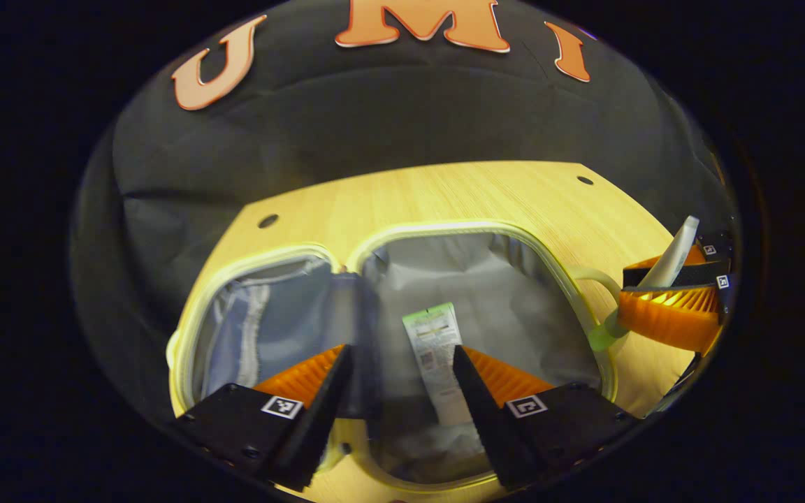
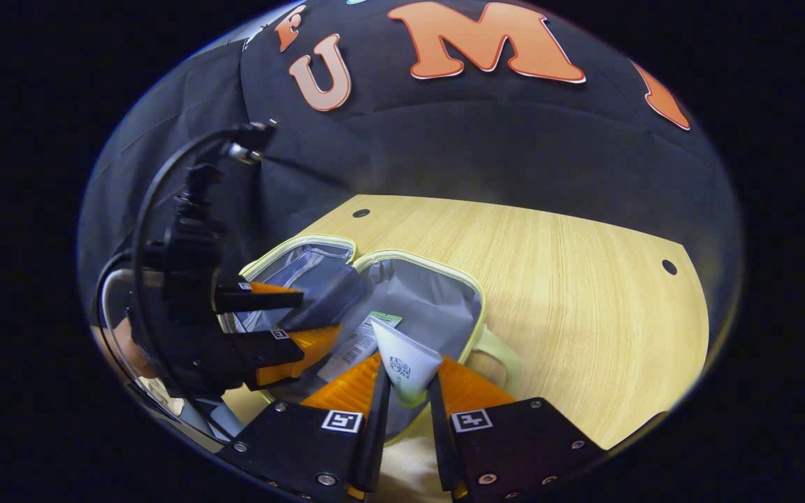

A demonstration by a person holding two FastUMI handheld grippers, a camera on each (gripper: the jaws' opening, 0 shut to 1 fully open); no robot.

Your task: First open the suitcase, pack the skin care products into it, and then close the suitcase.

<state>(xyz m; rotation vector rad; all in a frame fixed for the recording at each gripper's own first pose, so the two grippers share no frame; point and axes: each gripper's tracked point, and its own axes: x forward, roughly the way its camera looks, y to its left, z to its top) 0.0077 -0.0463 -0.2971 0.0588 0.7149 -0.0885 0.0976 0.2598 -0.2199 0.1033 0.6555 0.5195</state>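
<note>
Tube (image 2: 406, 367) pinched in right gripper (image 2: 408, 391) could snag the suitcase (image 2: 476, 307) rim; left gripper (image 1: 402, 377) gapes empty.

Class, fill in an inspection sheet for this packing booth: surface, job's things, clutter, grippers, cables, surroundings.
Surface: wooden table with small holes.
Job's things: suitcase lies open, grey lining showing; a flat labelled packet lies inside; a white tube is held above the suitcase's edge.
Clutter: nothing seen.
Grippers: left gripper open over the suitcase; right gripper shut on the white tube.
Cables: black cable loops from the left gripper.
Surroundings: black cloth wall.
</note>
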